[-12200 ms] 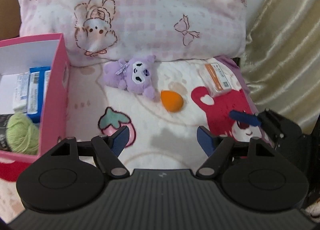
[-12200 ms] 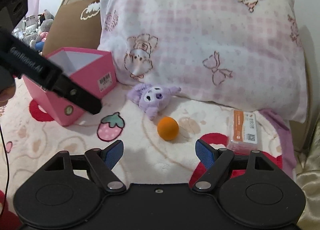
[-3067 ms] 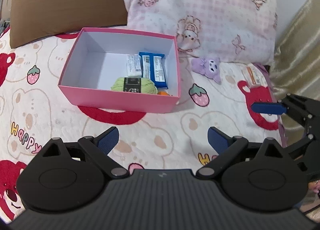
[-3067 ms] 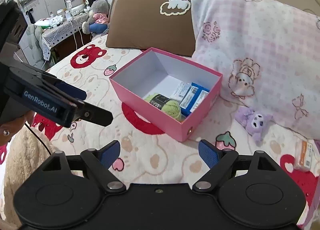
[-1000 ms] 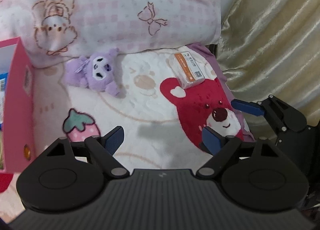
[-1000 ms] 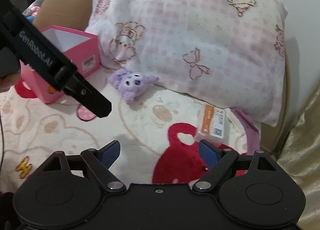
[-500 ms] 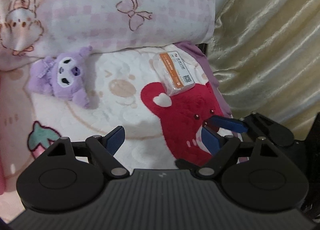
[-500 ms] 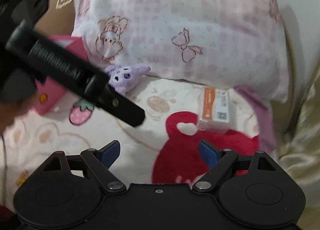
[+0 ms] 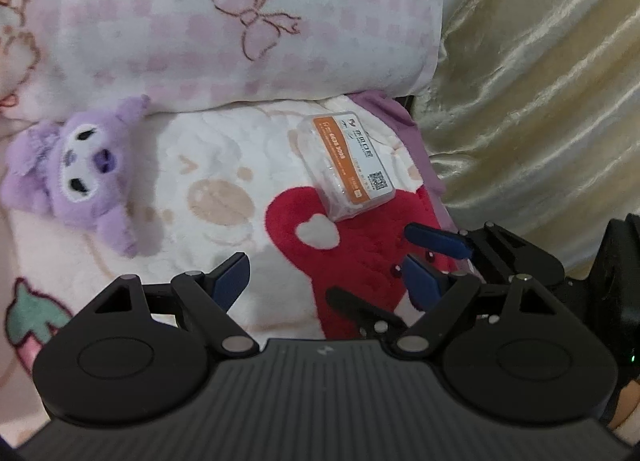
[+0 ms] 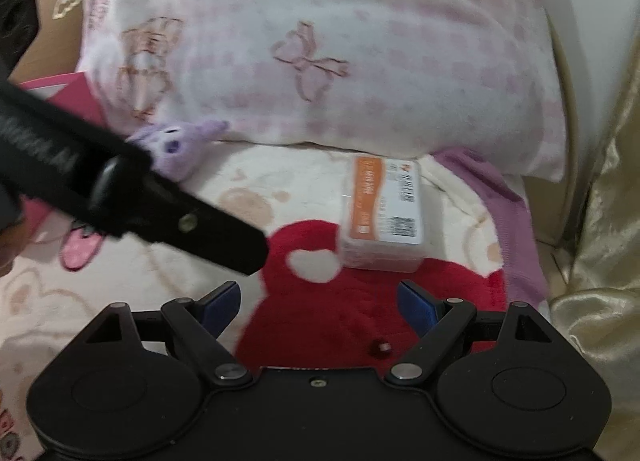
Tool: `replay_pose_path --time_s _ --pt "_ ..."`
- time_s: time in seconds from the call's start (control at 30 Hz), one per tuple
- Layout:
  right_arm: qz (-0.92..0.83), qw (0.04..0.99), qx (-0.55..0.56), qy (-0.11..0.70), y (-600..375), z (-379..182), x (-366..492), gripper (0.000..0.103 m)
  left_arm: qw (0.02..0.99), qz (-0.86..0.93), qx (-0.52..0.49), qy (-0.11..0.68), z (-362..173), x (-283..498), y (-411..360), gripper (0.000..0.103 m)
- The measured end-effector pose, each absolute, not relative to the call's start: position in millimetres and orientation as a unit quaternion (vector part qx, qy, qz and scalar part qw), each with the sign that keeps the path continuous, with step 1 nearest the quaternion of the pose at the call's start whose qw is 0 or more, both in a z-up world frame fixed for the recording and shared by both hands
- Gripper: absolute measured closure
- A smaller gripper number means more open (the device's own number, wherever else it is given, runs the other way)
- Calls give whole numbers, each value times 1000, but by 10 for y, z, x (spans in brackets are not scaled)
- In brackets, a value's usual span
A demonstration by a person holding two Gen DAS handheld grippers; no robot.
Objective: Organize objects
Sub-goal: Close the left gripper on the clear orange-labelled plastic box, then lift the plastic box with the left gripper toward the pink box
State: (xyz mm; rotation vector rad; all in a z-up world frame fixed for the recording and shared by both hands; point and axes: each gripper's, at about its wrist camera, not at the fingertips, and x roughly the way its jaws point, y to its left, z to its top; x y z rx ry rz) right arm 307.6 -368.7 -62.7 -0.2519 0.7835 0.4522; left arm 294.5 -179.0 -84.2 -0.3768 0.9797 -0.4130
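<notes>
My left tongs [image 9: 324,279] stand wide apart with nothing between them, over the red bear print of the blanket [image 9: 224,165] on the bed. My right tongs [image 10: 318,301] gape just as wide and empty, pointing at the clear packet [image 10: 382,213] with the orange label. The packet lies flat on the blanket, at the upper edge of the red print, just below the pink pillow [image 10: 320,45]. The purple plush [image 9: 76,169] lies to its left, against the pillow. A corner of the pink box [image 10: 76,95] shows far left.
</notes>
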Motion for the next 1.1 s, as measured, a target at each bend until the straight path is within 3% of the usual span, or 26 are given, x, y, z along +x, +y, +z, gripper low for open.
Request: replay_pose_path --time_s 0.2,0.4,0.63,0.73,0.8,0.93,1.1 --pt "209 889 -114 391 -3766 -724 3285 15 847 -187 -192 459 -1040 3171 -1874 20" --pt "211 889 -125 386 -3727 -812 3424 15 848 -187 -217 446 -1207 3347 -1924 26" --pt "203 900 -100 372 -3687 -873 3588 20 855 -180 -228 430 -1293 3478 -1990 41" --pt "198 902 -96 372 -3689 -891 3620 26 858 -173 -247 415 -1298 3500 -1982 50" --pt "188 903 -99 374 -3688 -884 3626 36 855 -172 -254 418 -1304 3516 -1998 54" --pt "187 901 -84 381 -3699 -856 3609 37 846 -189 -269 420 -1294 3514 -2039 65" --pt "188 900 -70 388 -3660 -850 3522 37 852 -187 -247 422 -1242 3407 -2064 65"
